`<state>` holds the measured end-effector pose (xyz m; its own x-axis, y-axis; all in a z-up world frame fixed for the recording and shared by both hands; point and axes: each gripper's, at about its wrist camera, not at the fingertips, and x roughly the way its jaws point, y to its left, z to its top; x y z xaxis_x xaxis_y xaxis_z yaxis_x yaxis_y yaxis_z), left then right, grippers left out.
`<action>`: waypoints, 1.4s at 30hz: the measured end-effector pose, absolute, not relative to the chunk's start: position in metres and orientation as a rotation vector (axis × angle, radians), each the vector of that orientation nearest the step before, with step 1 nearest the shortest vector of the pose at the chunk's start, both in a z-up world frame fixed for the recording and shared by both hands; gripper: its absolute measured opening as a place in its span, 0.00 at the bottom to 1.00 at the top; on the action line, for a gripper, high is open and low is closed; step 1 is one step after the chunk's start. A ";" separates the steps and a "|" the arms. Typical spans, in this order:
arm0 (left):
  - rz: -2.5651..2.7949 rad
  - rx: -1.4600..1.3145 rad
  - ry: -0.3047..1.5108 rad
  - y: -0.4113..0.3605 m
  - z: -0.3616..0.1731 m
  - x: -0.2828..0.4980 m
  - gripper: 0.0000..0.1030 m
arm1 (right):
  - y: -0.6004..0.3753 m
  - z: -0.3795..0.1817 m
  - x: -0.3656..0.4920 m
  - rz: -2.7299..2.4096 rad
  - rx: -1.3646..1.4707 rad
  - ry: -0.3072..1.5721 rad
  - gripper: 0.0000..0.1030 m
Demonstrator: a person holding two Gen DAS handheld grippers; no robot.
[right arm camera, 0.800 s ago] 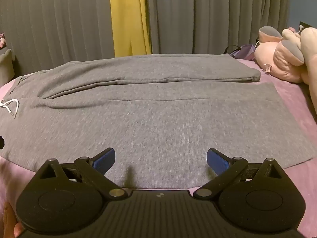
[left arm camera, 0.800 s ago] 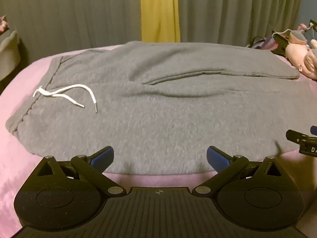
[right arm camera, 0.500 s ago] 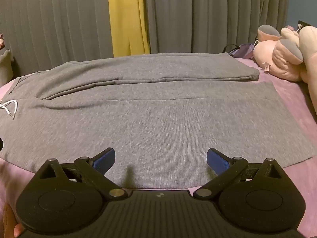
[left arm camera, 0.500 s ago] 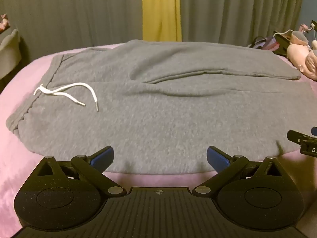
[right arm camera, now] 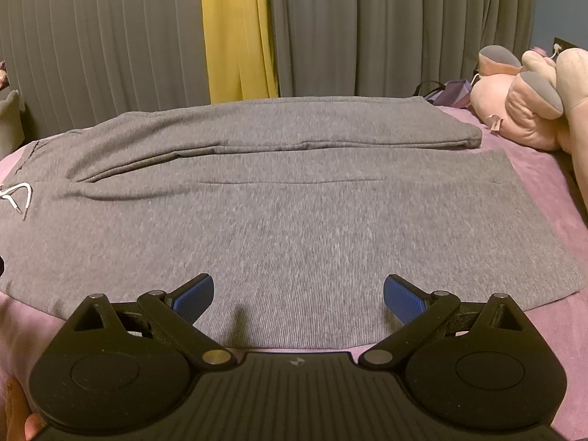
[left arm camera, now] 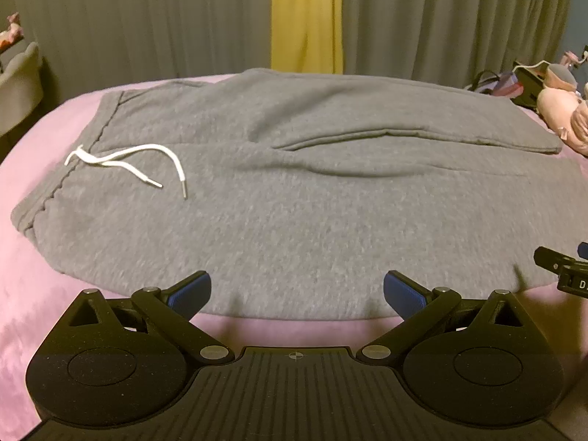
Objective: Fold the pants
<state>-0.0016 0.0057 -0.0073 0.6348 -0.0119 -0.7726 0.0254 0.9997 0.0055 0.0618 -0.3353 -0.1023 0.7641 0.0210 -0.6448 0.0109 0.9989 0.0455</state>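
Observation:
Grey sweatpants [left arm camera: 294, 198] lie flat on a pink bed, waistband to the left with a white drawstring [left arm camera: 128, 161], legs running right, the far leg lying over the near one. My left gripper [left arm camera: 297, 292] is open and empty, just above the near hem by the waist end. My right gripper [right arm camera: 298, 296] is open and empty over the near edge of the pants [right arm camera: 294, 213] toward the leg cuffs. The right gripper's tip shows at the right edge of the left wrist view [left arm camera: 562, 268].
Pink bedding [left arm camera: 44, 147] surrounds the pants. A pink plush toy [right arm camera: 522, 110] and a dark bag [right arm camera: 452, 92] sit at the far right of the bed. Grey curtains with a yellow panel [right arm camera: 239, 33] hang behind. A pale chair [left arm camera: 18, 84] stands far left.
Both grippers have edged slightly forward and lower toward the near hem of the pants. The pants have not moved.

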 end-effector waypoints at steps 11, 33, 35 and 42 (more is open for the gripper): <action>-0.022 0.012 0.886 0.008 -0.006 -0.002 1.00 | -0.335 -0.105 0.062 0.003 0.047 0.701 0.96; -0.017 -0.017 0.902 0.012 -0.006 -0.001 1.00 | -0.334 -0.106 0.061 -0.003 0.050 0.701 0.96; -0.018 -0.017 0.902 0.013 -0.006 0.000 1.00 | -0.334 -0.106 0.061 -0.004 0.050 0.701 0.96; -0.017 -0.017 0.903 0.013 -0.006 0.000 1.00 | -0.334 -0.106 0.060 -0.005 0.051 0.701 0.96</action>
<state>0.0001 0.0131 -0.0061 0.6188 -0.0223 -0.7852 0.0078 0.9997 -0.0223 0.0604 -0.3341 -0.1064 0.7644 0.0127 -0.6446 0.0216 0.9987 0.0452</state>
